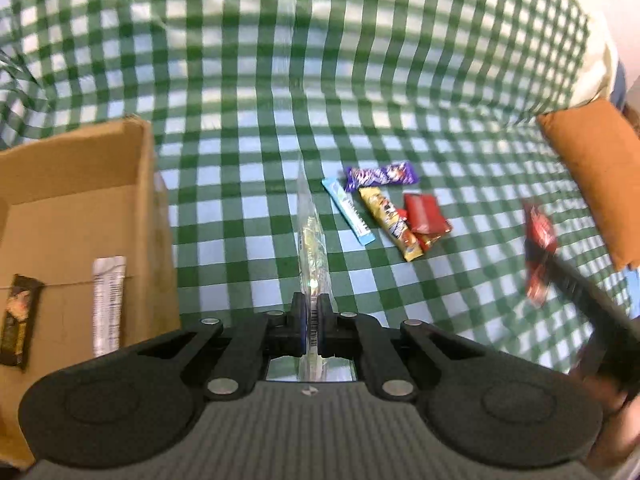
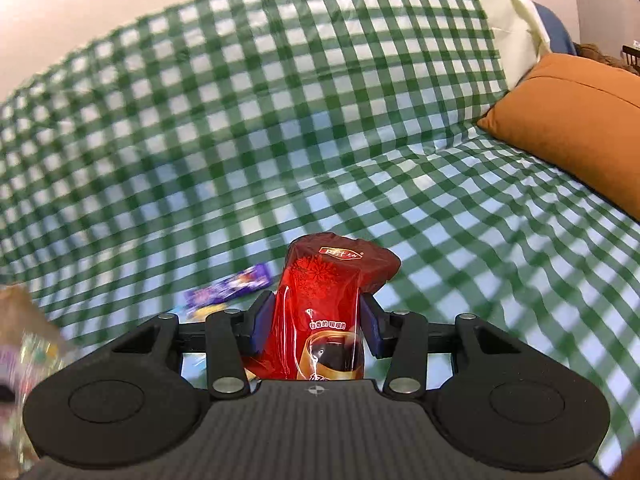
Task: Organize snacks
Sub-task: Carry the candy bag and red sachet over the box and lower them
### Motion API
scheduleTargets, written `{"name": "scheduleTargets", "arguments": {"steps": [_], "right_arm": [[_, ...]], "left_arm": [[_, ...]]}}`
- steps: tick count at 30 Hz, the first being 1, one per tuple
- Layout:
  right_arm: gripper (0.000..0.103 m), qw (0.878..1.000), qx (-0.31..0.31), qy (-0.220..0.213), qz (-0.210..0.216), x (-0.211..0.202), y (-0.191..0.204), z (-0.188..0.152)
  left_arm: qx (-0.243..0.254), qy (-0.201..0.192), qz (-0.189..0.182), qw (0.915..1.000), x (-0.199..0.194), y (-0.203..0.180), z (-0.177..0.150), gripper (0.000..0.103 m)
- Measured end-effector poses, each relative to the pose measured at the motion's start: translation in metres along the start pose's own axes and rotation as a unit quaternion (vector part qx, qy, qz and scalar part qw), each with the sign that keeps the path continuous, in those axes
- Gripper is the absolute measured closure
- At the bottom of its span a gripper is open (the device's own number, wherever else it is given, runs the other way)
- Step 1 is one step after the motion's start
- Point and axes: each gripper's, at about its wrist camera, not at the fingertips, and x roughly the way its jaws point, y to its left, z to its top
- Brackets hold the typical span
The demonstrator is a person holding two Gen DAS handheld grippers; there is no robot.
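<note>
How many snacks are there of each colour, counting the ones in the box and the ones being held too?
Red: 2 (lying packet, held packet)
Purple bar: 1
Blue stick: 1
Gold bar: 1
Clear packet: 1
Brown bar: 1
Silver bar: 1
Total: 8

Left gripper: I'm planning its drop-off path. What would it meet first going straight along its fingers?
Probably the bare green checked cover, not a snack: the left gripper, shut on a clear packet, points between the cardboard box and the blue bar. Depth is unclear.
</note>
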Motion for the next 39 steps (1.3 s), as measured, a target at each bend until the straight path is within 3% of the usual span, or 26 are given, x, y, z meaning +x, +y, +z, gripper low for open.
{"name": "scheduleTargets", "arguments": {"steps": [3, 8, 13, 18, 26, 39], "right_arm": [[0.055, 1.0, -0.003, -0.006, 0.019, -0.052, 0.033, -0.017], [0.055, 0.995, -0.025, -0.001, 0.093, -0.137, 0.098, -0.045], [0.054, 0.983, -0.046, 0.04, 0.176, -0.201, 0.16, -0.076], [0.054, 0.966, -0.105, 0.065, 0.228, -0.25, 0.22, -0.102], [0.054, 0.953, -0.177, 0.058, 0.241, -0.292, 0.268, -0.125], [0.054, 0.951, -0.212, 0.057, 0.216, -0.302, 0.282, -0.125]], "left_arm": [[-0.001, -0.019, -0.009, 0.9998, -0.048, 0.01, -0.015, 0.098], [0.002, -0.048, -0.011, 0.9988, -0.119, 0.033, -0.056, 0.098], [-0.014, -0.056, 0.009, 0.9983, -0.173, 0.077, -0.099, 0.098], [-0.047, -0.065, 0.032, 0.9963, -0.208, 0.123, -0.139, 0.098], [-0.08, -0.08, 0.026, 0.9932, -0.23, 0.16, -0.183, 0.098], [-0.106, -0.103, -0.004, 0.989, -0.243, 0.18, -0.195, 0.098]]}}
